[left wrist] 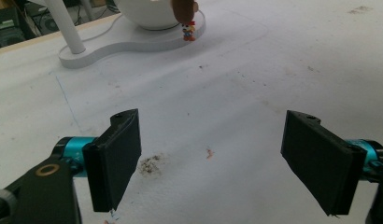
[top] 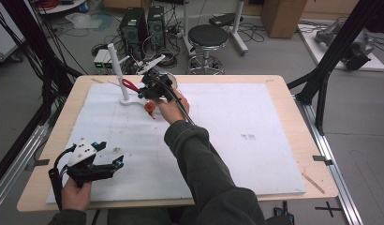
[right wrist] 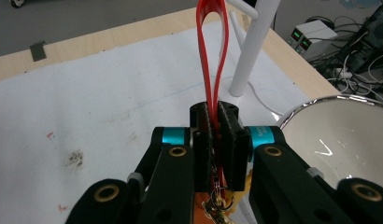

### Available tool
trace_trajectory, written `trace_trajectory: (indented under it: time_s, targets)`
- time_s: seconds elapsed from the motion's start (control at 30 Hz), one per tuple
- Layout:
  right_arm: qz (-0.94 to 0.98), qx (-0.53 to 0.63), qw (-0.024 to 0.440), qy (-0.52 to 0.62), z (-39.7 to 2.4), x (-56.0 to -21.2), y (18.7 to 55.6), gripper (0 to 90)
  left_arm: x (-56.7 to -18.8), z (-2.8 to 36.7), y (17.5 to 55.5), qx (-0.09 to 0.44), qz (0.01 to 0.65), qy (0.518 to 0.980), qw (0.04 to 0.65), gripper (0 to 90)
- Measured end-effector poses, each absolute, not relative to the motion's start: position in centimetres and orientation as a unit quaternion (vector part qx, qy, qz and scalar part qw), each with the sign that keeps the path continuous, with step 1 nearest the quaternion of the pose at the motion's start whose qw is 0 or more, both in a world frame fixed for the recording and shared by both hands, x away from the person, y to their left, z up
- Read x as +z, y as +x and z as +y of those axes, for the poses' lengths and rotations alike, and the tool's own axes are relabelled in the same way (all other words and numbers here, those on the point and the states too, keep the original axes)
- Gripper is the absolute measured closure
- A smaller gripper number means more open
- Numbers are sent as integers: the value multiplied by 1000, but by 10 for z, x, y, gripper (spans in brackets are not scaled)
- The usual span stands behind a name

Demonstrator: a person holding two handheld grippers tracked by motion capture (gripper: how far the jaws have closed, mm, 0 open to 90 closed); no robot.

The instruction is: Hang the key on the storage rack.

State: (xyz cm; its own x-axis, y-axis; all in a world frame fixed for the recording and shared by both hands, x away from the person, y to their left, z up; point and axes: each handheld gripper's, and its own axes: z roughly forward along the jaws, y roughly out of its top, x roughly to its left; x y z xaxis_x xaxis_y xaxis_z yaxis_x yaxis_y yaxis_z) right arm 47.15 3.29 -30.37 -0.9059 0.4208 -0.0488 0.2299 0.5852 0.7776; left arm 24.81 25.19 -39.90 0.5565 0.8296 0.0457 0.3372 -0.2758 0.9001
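Observation:
My right gripper (top: pixel 142 89) hovers at the far left of the board, shut on a red strap loop (top: pixel 130 85) that sticks out toward a white post (top: pixel 116 65) on a flat white stand (top: pixel 130 101). In the right gripper view the jaws (right wrist: pixel 216 109) pinch the red loop (right wrist: pixel 210 51), whose free end rises beside the post (right wrist: pixel 252 51). A small orange charm (top: pixel 150 108) hangs under this gripper on a gold chain (right wrist: pixel 217 205). My left gripper (top: pixel 110 153) rests near the front left corner, open with nothing between its pads (left wrist: pixel 117 158).
A white bowl with a shiny rim (right wrist: pixel 339 135) sits on the stand right next to the right gripper. The white foam board (top: pixel 237 136) covers most of the wooden table (top: pixel 293 103). A stool (top: pixel 207 37) and computer cases (top: pixel 134 28) stand on the floor beyond.

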Motion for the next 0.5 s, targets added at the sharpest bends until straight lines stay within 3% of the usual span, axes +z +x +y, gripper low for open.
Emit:
trace_trajectory:
  time_s: [0.5]
  targets:
    - [882,416,124,183,60,-294,478,848,-398,252,248,269,385,753,460,205]
